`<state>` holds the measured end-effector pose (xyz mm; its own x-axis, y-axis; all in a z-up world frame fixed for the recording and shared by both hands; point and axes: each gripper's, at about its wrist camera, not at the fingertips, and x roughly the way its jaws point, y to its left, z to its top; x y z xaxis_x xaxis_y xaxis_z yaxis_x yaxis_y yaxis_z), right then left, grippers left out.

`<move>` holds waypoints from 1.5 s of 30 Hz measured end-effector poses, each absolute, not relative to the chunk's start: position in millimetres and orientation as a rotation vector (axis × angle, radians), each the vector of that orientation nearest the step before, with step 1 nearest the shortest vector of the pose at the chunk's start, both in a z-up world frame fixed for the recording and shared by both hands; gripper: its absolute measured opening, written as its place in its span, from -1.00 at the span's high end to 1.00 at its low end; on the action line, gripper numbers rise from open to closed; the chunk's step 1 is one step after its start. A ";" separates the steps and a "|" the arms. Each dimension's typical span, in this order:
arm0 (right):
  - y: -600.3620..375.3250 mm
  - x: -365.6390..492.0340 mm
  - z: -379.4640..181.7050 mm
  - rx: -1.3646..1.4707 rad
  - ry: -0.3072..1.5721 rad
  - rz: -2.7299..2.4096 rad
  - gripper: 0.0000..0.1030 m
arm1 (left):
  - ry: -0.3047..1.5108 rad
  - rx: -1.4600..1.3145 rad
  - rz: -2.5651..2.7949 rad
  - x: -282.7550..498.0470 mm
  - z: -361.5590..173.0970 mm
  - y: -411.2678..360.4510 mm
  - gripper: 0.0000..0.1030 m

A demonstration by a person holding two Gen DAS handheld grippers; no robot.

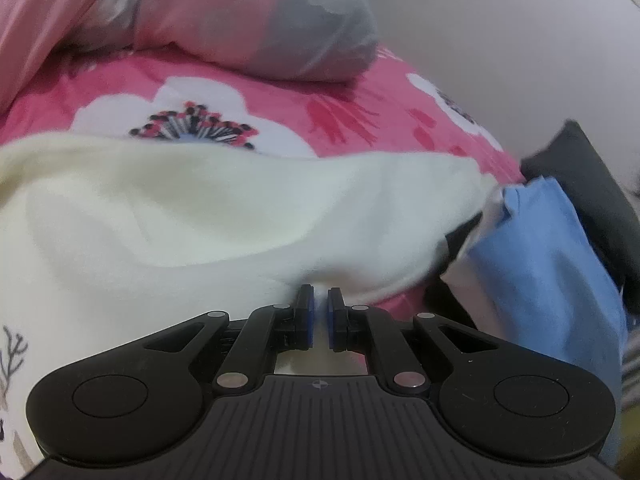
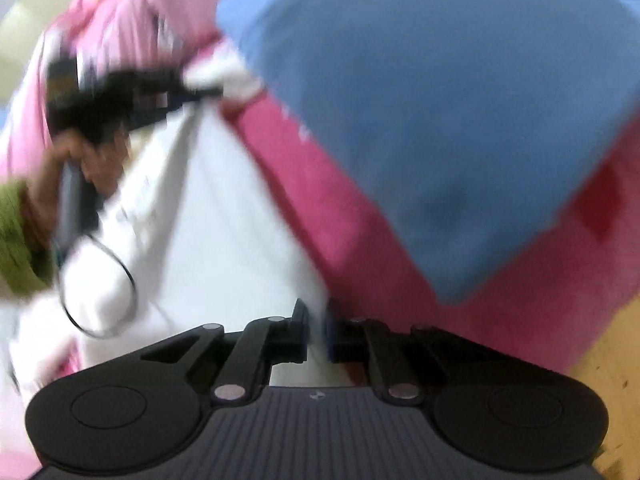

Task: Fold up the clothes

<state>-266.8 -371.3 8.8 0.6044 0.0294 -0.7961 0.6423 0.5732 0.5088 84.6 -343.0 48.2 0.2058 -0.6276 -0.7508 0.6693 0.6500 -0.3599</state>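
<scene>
While both grippers, left (image 1: pixel 319 300) and right (image 2: pixel 316 314), pinch the white garment (image 1: pixel 200 208) over the pink bed (image 1: pixel 340 120), we judge it soft, light. We'd grip hems or corners.

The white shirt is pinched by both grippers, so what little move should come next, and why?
Probably lay it flat on the pink bedspread. The left hand-held gripper and the right hand-held gripper each pinch the white shirt, which bunches and sags between them beside the blue cloth.
</scene>
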 end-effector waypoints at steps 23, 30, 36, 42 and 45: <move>-328.8 -261.4 14.0 0.560 1.232 -0.241 0.84 | 1.441 0.422 -1.047 -2.8 59.3 -235.6 0.19; -339.6 -232.1 71.3 0.487 1.131 -0.135 0.81 | 1.545 0.376 -0.861 -42.6 64.2 -145.6 0.19; -336.8 -142.1 62.5 0.447 1.034 0.041 0.80 | 1.445 0.349 -0.715 -76.1 41.9 -111.5 0.19; -301.5 -142.3 12.5 0.509 1.211 0.198 0.80 | 1.357 0.357 -0.591 -152.5 31.0 -73.8 0.19; -279.7 -166.4 15.0 0.454 1.342 0.299 0.80 | 1.353 0.325 -0.515 -172.3 32.5 -63.3 0.19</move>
<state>-166.4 -279.7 15.0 0.2084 0.4596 -0.8633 0.0499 0.8765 0.4787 -172.3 -63.3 32.5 0.1310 -0.1634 -0.9778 0.5285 0.8460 -0.0705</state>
